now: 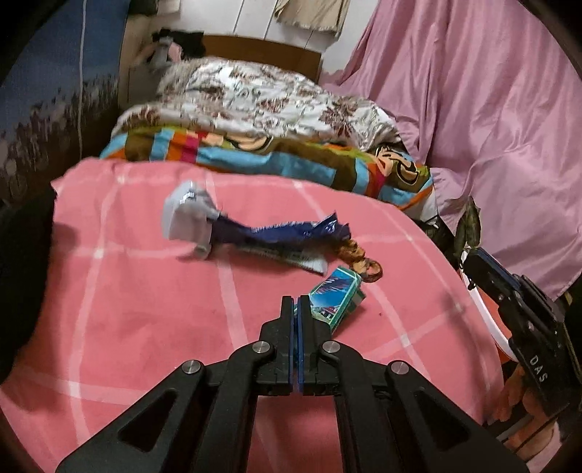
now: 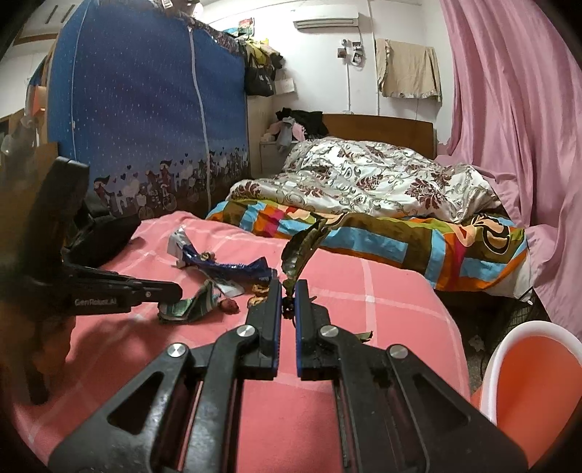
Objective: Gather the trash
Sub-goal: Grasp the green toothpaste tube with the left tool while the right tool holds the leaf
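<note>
Left claw (image 1: 295, 303) is pressed together empty over the pink checked bed cover (image 1: 145, 320), just beside the small green carton (image 1: 336, 296). Right claw (image 2: 288, 291) is clamped on a dark leaf sprig (image 2: 303, 251) (stem between the pads). Blue wrapper (image 1: 287, 233), crumpled white packet (image 1: 187, 216) and peel scraps (image 1: 363, 260) litter the cover beyond; an orange bin (image 2: 534, 378) stands off its right edge.

Home bedroom: bed (image 2: 363, 182) with floral quilt (image 2: 367, 178), blue zip wardrobe (image 2: 145, 109), pink curtain (image 2: 516, 109), wall air conditioner (image 2: 325, 19).
</note>
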Action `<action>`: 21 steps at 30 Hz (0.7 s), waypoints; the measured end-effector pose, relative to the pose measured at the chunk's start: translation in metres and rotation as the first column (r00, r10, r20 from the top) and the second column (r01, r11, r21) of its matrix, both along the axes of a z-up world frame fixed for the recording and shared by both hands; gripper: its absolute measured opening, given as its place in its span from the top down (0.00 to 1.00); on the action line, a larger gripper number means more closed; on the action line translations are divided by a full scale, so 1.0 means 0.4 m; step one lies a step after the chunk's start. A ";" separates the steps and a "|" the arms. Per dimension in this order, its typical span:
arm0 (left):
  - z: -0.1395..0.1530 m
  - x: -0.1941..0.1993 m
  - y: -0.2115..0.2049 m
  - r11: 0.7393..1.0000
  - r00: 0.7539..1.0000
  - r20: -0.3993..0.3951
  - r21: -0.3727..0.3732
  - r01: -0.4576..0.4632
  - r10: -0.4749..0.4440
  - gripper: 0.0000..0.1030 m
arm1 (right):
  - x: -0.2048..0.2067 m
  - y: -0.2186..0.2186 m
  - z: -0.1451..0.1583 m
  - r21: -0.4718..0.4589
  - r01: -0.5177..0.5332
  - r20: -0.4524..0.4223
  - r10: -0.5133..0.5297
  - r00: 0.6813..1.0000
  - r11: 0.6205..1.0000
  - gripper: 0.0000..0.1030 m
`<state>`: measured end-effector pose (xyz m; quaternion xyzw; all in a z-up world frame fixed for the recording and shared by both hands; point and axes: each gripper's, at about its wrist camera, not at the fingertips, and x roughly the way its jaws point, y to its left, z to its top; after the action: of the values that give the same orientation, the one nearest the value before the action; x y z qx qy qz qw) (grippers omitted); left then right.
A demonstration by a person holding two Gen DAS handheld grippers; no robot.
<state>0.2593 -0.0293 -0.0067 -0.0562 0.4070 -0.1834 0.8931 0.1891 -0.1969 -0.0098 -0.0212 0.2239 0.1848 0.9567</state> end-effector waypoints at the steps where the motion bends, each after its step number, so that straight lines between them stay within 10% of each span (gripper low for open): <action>1: -0.004 0.005 0.003 1.000 1.000 -0.013 -0.009 0.006 -0.006 0.95 | 0.003 0.003 -0.003 -0.004 0.000 -0.009 0.000 1.000 1.000 0.58; 4: -0.010 0.012 0.010 0.999 0.999 -0.035 -0.031 0.016 -0.017 0.65 | 0.014 0.005 -0.014 -0.011 0.001 -0.034 -0.002 0.999 1.000 0.58; 21: -0.014 -0.002 -0.045 0.992 0.992 -0.038 0.022 0.124 -0.123 0.60 | 0.017 -0.001 -0.032 -0.003 0.005 -0.065 -0.005 0.998 1.000 0.58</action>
<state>0.2585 -0.0473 -0.0123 -0.0233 0.4283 -0.2323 0.8729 0.1959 -0.1971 -0.0225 -0.0161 0.2552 0.1827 0.9493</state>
